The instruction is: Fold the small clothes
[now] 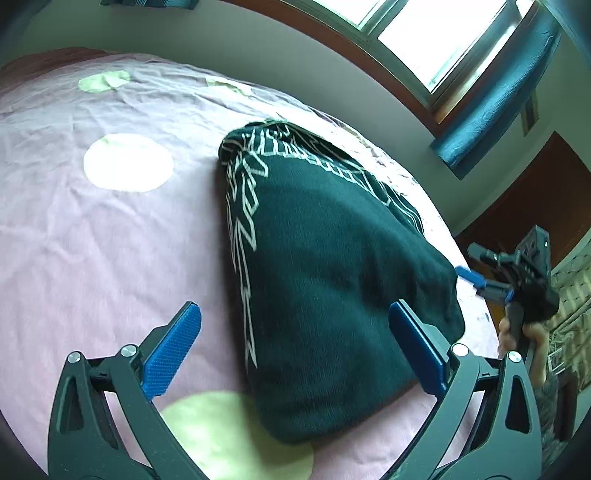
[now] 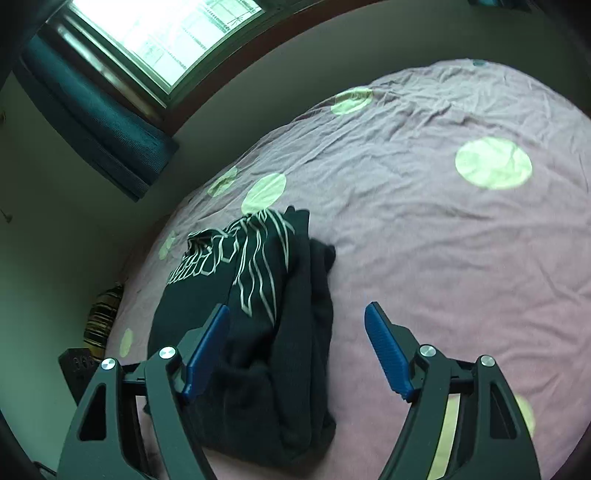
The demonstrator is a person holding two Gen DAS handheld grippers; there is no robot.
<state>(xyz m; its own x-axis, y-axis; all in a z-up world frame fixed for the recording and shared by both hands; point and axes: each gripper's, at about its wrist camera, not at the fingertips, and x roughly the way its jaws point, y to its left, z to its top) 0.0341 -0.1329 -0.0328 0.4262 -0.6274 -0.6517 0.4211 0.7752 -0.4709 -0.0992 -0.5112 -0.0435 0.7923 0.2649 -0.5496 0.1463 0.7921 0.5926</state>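
A dark knit garment [image 1: 332,280] with a white line pattern lies folded in a bundle on the pink bedsheet [image 1: 110,236]. My left gripper [image 1: 295,321] is open above its near end, the right pad by the cloth's edge and the left pad over bare sheet. In the right wrist view the same garment [image 2: 266,317] lies low and left of centre, with loose dark folds along its right side. My right gripper [image 2: 297,310] is open just above it, nothing pressed between the pads. In the left wrist view the right gripper [image 1: 480,284] shows at the garment's right edge, held by a hand [image 1: 524,332].
The sheet has large pale green dots [image 2: 493,162]. A grey wall, a window [image 2: 166,33] and a blue curtain [image 2: 107,125] border the bed's far side. A striped object [image 2: 101,317] sits on the floor by the bed's edge. Brown woodwork [image 1: 535,195] stands at the right.
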